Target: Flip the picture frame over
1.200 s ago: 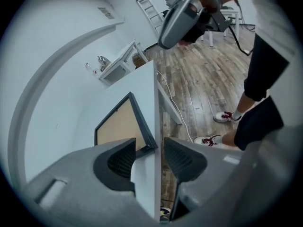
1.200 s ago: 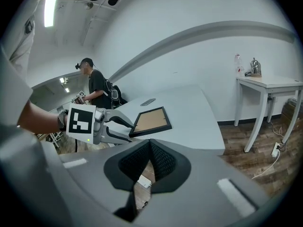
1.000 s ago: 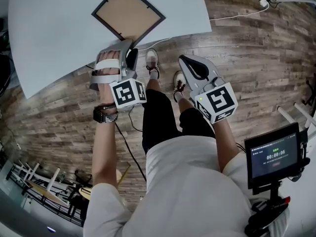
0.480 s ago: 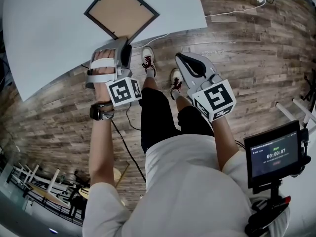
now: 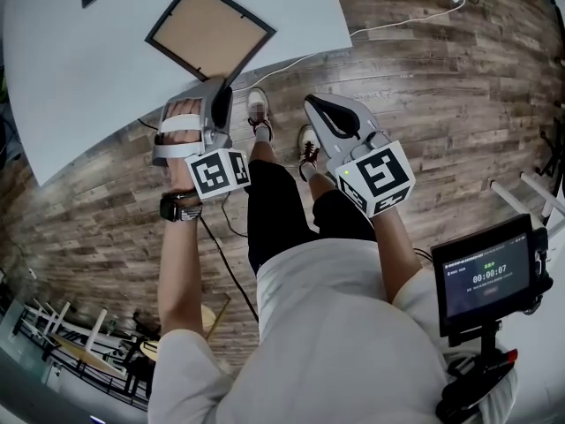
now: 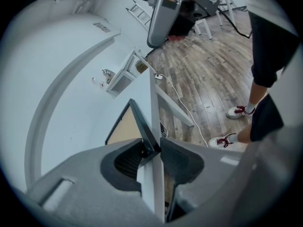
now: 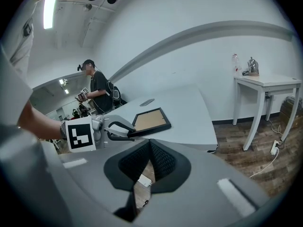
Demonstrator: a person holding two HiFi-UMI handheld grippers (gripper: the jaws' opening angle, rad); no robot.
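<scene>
White table (image 5: 71, 78) in the head view, picture frame (image 5: 210, 30) lying backing-up at its near edge. Left gripper view: left gripper (image 6: 151, 148) has just been closing, now pinching the frame's corner. It looks stiff, light and likely glass-fronted. Right gripper view: right gripper (image 7: 150, 144) clenched, empty.

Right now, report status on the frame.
Left tool closing on picture frame corner, grip unconfirmed. Right tool shut, empty. Frame flat on table, backing up. Nothing blocking.
</scene>
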